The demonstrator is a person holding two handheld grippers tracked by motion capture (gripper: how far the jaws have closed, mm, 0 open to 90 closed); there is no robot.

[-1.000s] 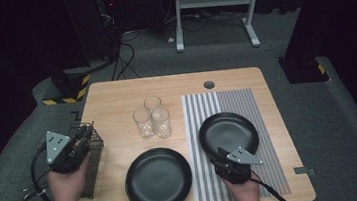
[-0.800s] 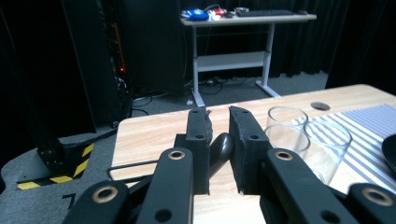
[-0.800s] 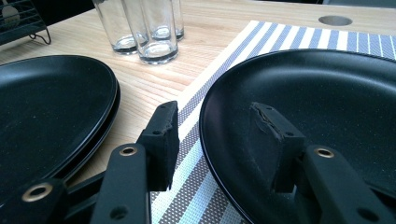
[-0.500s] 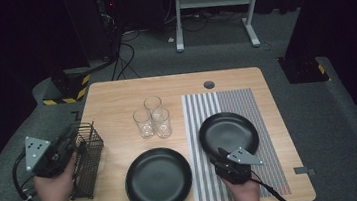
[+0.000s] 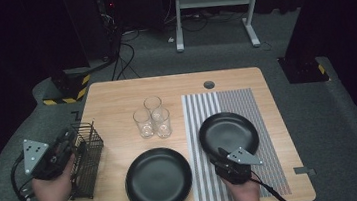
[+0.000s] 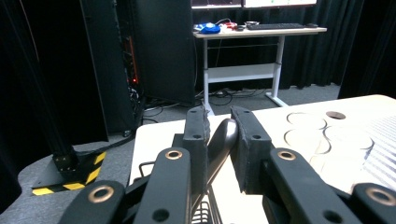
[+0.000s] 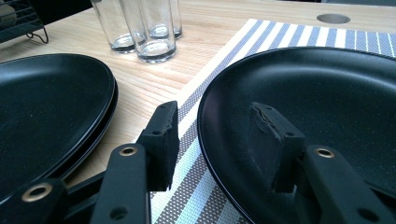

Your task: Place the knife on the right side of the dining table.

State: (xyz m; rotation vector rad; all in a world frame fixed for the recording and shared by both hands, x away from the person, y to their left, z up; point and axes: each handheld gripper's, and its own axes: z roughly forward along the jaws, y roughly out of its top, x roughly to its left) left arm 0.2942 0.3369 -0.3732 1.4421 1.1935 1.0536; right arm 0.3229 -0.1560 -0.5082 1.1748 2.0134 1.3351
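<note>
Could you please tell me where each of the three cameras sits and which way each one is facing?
High view: above the person's side, looking forward and down on the wooden table; forearms, left gripper and right gripper enter from below.
Left gripper view: rides the left gripper, looking level past a spoon-like handle between its jaws toward a far desk.
Right gripper view: rides the right gripper, low over the right plate; its jaws straddle the rim.
Shared: the high and right gripper views both show the three glasses and both plates.
</note>
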